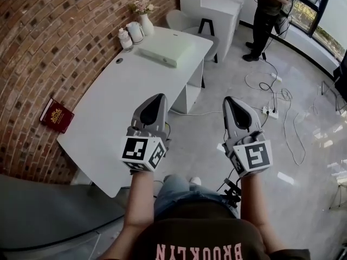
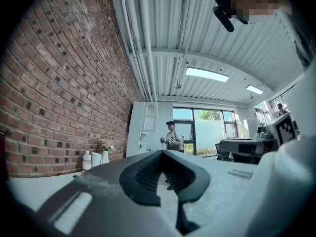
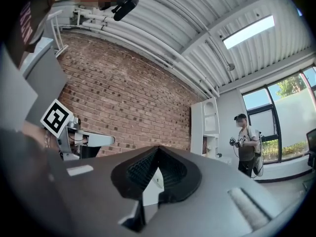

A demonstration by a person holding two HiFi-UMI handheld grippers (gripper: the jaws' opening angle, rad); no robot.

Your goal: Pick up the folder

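A pale green flat folder [image 1: 165, 50] lies on the far end of the white desk [image 1: 119, 107]. A dark red booklet [image 1: 56, 115] rests at the desk's left edge by the brick wall. My left gripper [image 1: 161, 97] is held out level over the desk's near right edge, jaws shut and empty. My right gripper [image 1: 230, 100] hovers over the floor to the right of the desk, also shut and empty. Both are well short of the folder. The left gripper view shows its shut jaws [image 2: 163, 153]; the right gripper view shows the same [image 3: 158, 148].
A kettle, a bottle and a flower vase [image 1: 135, 30] stand by the wall beyond the folder. A chair [image 1: 181, 20] is tucked at the desk's far end. Cables and a power strip [image 1: 274, 99] lie on the floor. A person [image 1: 268, 10] stands at the back.
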